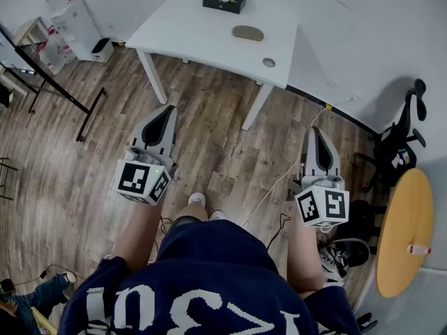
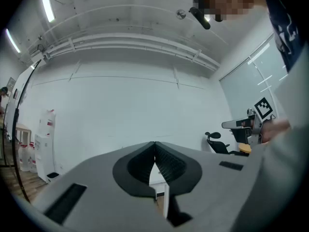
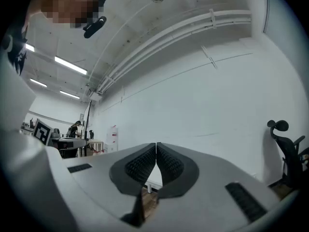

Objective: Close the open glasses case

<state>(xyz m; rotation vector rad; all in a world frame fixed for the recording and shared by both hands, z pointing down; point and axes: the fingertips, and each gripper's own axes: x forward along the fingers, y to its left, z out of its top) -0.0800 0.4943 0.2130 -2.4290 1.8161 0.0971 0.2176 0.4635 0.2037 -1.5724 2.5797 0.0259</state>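
An olive oval glasses case [image 1: 248,33] lies flat on the white table [image 1: 202,33] at the far side of the room; from here I cannot tell whether its lid is up. Both grippers hang over the wooden floor, well short of the table. In the head view my left gripper [image 1: 167,109] points toward the table's near left leg and my right gripper [image 1: 313,130] is off to the right. In the left gripper view the left gripper [image 2: 155,143] has its jaws together on nothing, facing a white wall. The right gripper [image 3: 156,143] is likewise shut and empty.
On the table stand a dark box with flowers [image 1: 224,1] and a round cable port [image 1: 269,63]. A black office chair [image 1: 405,135] and a round wooden table [image 1: 405,232] are at the right. A white cable [image 1: 279,183] runs over the floor. A black frame [image 1: 63,93] stands at the left.
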